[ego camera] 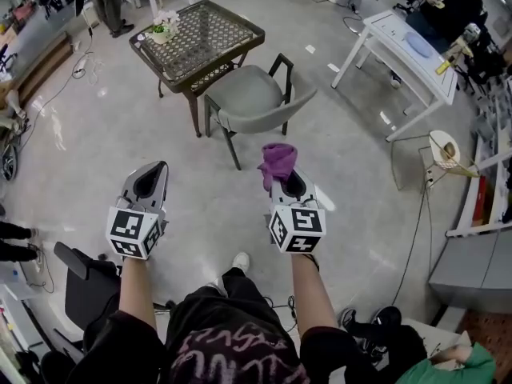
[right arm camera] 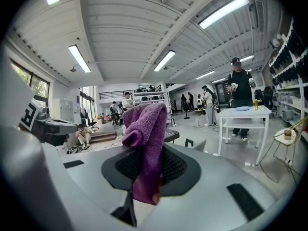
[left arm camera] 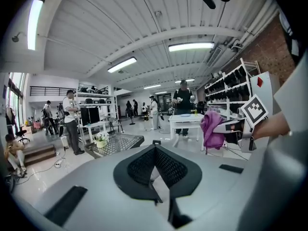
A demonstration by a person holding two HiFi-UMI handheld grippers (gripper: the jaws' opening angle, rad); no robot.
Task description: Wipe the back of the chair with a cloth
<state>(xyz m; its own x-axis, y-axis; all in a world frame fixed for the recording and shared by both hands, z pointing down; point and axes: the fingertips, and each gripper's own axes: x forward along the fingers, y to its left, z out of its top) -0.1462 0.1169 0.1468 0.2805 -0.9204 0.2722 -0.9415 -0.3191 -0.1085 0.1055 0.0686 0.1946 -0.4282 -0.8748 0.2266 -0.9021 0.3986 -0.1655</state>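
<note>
A grey armchair with dark legs stands on the floor ahead of me, its curved back facing me. My right gripper is shut on a purple cloth, which sticks up from the jaws; in the right gripper view the cloth hangs over the closed jaws. The cloth is short of the chair back and apart from it. My left gripper is held level to the left, shut with nothing in it. From the left gripper view the cloth shows at the right.
A dark wicker-top table with a small flower pot stands just behind the chair. A white table is at the far right, with people beside it. Cables trail on the floor at right. A dark chair sits beside my left leg.
</note>
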